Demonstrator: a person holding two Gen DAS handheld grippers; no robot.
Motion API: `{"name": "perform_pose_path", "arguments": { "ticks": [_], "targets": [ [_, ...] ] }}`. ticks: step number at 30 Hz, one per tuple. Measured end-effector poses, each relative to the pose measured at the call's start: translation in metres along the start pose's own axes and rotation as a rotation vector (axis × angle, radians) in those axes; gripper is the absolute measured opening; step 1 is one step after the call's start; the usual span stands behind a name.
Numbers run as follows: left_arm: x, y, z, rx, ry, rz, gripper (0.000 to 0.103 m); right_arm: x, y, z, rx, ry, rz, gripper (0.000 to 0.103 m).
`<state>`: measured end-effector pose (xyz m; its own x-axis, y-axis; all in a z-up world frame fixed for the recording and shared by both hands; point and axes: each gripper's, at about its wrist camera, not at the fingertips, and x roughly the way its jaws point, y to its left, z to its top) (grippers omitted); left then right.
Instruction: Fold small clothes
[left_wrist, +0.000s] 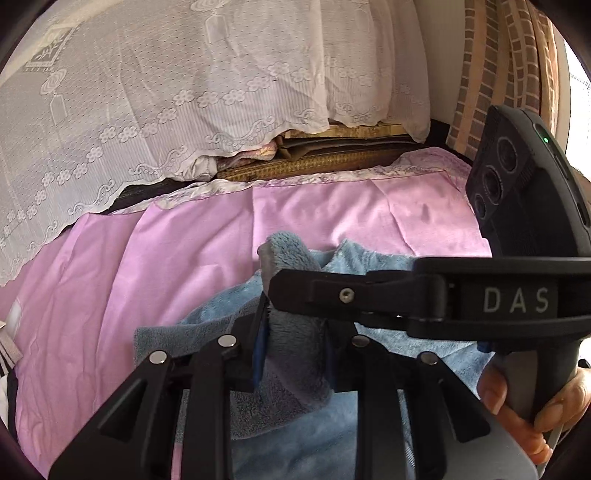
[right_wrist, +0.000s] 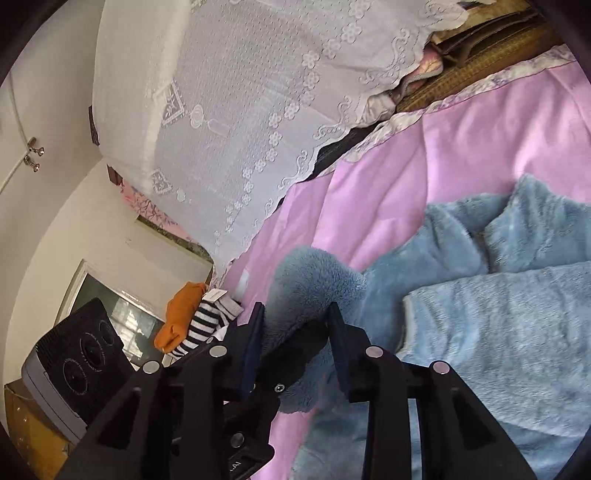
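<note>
A fluffy light-blue garment (left_wrist: 317, 435) lies on a pink sheet (left_wrist: 110, 295). My left gripper (left_wrist: 293, 332) is shut on a bunched fold of the blue garment, lifted off the sheet. My right gripper (left_wrist: 295, 288) reaches in from the right and grips the same fold just above. In the right wrist view, my right gripper (right_wrist: 295, 325) is shut on the raised blue fold (right_wrist: 314, 280). The rest of the garment (right_wrist: 498, 314) spreads flat to the right. The left gripper's finger (right_wrist: 295, 354) shows dark between the right one's fingers.
A white lace cover (left_wrist: 166, 92) drapes over bedding behind the pink sheet (right_wrist: 443, 147). A woven mat (left_wrist: 314, 162) shows under it. A striped garment (right_wrist: 201, 328) and an orange one (right_wrist: 181, 314) lie at the bed's left edge. A brick-pattern curtain (left_wrist: 498, 74) hangs at the right.
</note>
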<state>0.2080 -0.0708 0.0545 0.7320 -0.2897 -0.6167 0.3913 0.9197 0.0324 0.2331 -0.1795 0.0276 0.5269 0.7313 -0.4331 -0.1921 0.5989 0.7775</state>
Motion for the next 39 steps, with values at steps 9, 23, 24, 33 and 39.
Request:
{"name": "perform_pose_path", "arguments": {
  "ticks": [9, 23, 24, 33, 39],
  "targets": [
    [0.048, -0.081, 0.016, 0.099, 0.02, -0.018, 0.023, -0.053, -0.07, 0.013, 0.066, -0.079, -0.059, 0.034],
    [0.073, -0.142, -0.002, 0.203, 0.063, -0.04, 0.083, -0.1, -0.14, 0.006, 0.214, -0.137, -0.097, 0.041],
    [0.068, -0.139, -0.004, 0.215, 0.053, -0.043, 0.089, -0.103, -0.144, 0.006, 0.224, -0.145, -0.101, 0.041],
    [0.016, -0.025, -0.027, 0.087, -0.014, 0.131, 0.096, -0.09, -0.128, -0.007, 0.166, -0.09, -0.172, 0.041],
    [0.025, 0.058, -0.062, -0.104, 0.054, 0.254, 0.096, -0.049, -0.117, -0.028, 0.14, 0.02, -0.24, 0.053]
  ]
}}
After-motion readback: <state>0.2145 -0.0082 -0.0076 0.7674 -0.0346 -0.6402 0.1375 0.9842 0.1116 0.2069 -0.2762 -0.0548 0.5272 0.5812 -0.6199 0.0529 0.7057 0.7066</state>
